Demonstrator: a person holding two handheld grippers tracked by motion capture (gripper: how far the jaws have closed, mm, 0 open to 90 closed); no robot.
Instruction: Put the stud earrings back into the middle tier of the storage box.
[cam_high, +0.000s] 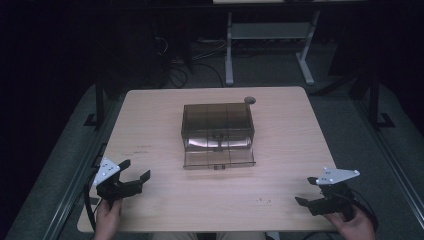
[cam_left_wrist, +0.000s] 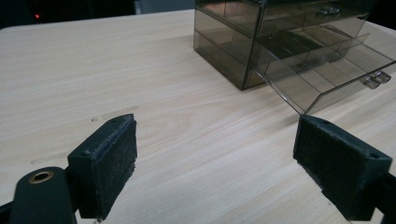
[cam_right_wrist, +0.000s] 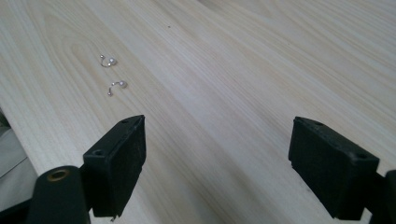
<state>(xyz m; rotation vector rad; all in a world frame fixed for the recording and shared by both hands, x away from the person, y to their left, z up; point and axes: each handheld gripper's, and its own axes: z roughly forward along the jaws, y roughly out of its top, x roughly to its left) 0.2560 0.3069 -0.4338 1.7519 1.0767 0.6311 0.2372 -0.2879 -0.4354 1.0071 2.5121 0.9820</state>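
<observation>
— Where do the two small silver hook earrings with pearl beads (cam_right_wrist: 112, 73) lie?
— On the pale wood-grain table (cam_high: 280, 165), near its front edge, one just beside the other but apart. In the right gripper view they sit ahead of the jaws and to their left; in the high view they are tiny specks (cam_high: 263, 201) left of the right gripper (cam_high: 314, 192).
— And that gripper's tongs?
— Wide apart, with bare tabletop between the black pads, nothing held. It is near the table's front right corner, in the person's right hand (cam_high: 356, 226).
— The other one?
— The left gripper (cam_high: 136, 171) is near the front left corner, in the left hand (cam_high: 107, 220), jaws likewise spread wide and empty.
— What else stands there?
— A smoky transparent plastic drawer box (cam_high: 217, 122) at the table's middle, well apart from the earrings. Its lower drawer (cam_high: 218, 157) is pulled out toward the person.
</observation>
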